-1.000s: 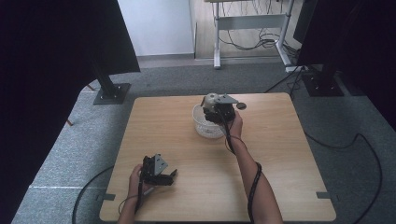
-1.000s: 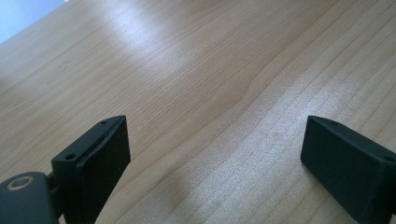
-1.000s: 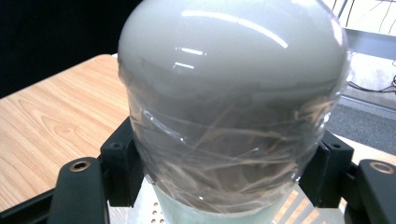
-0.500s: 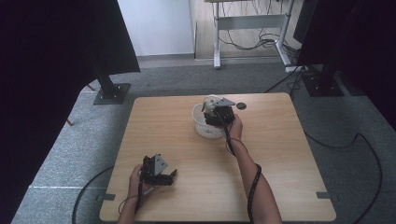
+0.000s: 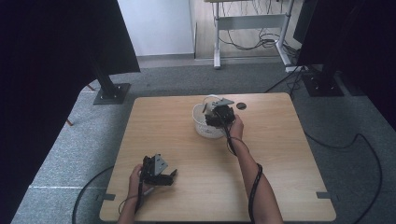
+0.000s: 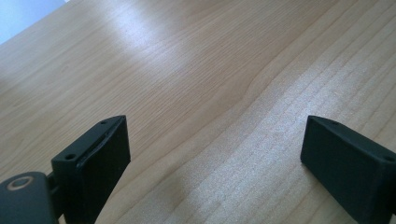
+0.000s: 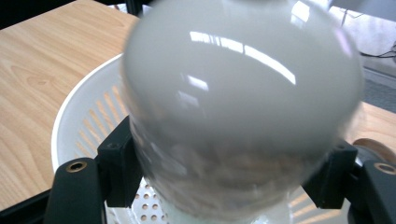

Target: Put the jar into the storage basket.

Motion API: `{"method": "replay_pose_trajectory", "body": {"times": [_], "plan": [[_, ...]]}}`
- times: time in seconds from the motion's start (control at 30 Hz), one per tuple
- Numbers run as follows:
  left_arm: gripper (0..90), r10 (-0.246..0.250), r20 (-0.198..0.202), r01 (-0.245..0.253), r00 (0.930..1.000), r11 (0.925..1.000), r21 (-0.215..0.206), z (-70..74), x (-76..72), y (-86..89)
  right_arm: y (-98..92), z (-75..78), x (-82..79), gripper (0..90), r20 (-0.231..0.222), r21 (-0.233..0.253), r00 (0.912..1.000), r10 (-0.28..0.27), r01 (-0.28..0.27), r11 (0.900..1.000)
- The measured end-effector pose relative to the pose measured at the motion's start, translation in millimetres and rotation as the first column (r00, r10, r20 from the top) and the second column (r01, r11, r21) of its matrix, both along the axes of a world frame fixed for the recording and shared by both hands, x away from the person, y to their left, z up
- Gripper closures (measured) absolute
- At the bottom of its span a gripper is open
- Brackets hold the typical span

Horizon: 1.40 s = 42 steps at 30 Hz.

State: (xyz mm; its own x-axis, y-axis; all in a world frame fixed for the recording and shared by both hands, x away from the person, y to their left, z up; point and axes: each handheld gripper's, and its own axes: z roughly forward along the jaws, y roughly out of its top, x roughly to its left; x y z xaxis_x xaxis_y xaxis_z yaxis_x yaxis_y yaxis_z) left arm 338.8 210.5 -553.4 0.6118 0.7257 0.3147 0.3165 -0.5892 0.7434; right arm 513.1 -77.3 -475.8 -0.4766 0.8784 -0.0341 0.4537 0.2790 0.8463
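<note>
one grey bulb-shaped object (image 7: 243, 107), clamped by right tool (image 7: 224, 182), above white basket (image 7: 88, 121).

Looks like a lab or office test room: wood table (image 5: 187, 140) at frame centre on grey carpet (image 5: 70, 154), black curtains (image 5: 46, 56) at left & right edges, desk frame (image 5: 252, 23) w/ cables (image 5: 243, 44) top centre, stand base (image 5: 111, 93) upper left.

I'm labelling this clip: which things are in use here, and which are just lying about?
In use: right gripper, grey round pot between its jaws, white slotted basket under it.
Lying about: small dark disc, idle left gripper, open above the table.
</note>
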Motion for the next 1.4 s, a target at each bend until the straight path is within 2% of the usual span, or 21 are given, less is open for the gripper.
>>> {"method": "replay_pose_trajectory", "body": {"times": [0.3, 0.5, 0.73, 1.1, 1.4], "plan": [[7.7, 0.000, 0.001, 0.000, 1.0000, 1.0000, 0.000, 0.0, 0.0, -0.1, -4.3, 1.4, -1.8, 25.9, -0.005, 0.016, 1.0000, 0.005, -0.005, 1.000], [7.7, 0.000, 0.000, 0.000, 1.0000, 1.0000, 0.000, 0.0, 0.1, 0.0, -3.0, -0.1, -4.5, 15.9, -0.009, 0.039, 0.9999, 0.013, -0.012, 0.999], [7.7, 0.000, -0.001, 0.000, 1.0000, 1.0000, -0.001, 0.0, 0.1, 0.0, -4.2, 2.5, -11.0, 12.5, -0.001, 0.053, 1.0000, 0.003, -0.003, 0.999], [7.7, 0.001, 0.001, -0.001, 1.0000, 1.0000, 0.000, -0.1, 0.1, -0.4, -10.1, 6.9, -21.7, 10.8, 0.004, 0.061, 1.0000, 0.004, -0.005, 0.998], [7.7, 0.008, 0.007, -0.008, 0.9999, 1.0000, 0.003, -0.3, 0.1, -1.0, -15.7, 14.5, -36.6, 10.6, 0.035, 0.061, 0.9994, 0.008, -0.010, 0.998]]}}
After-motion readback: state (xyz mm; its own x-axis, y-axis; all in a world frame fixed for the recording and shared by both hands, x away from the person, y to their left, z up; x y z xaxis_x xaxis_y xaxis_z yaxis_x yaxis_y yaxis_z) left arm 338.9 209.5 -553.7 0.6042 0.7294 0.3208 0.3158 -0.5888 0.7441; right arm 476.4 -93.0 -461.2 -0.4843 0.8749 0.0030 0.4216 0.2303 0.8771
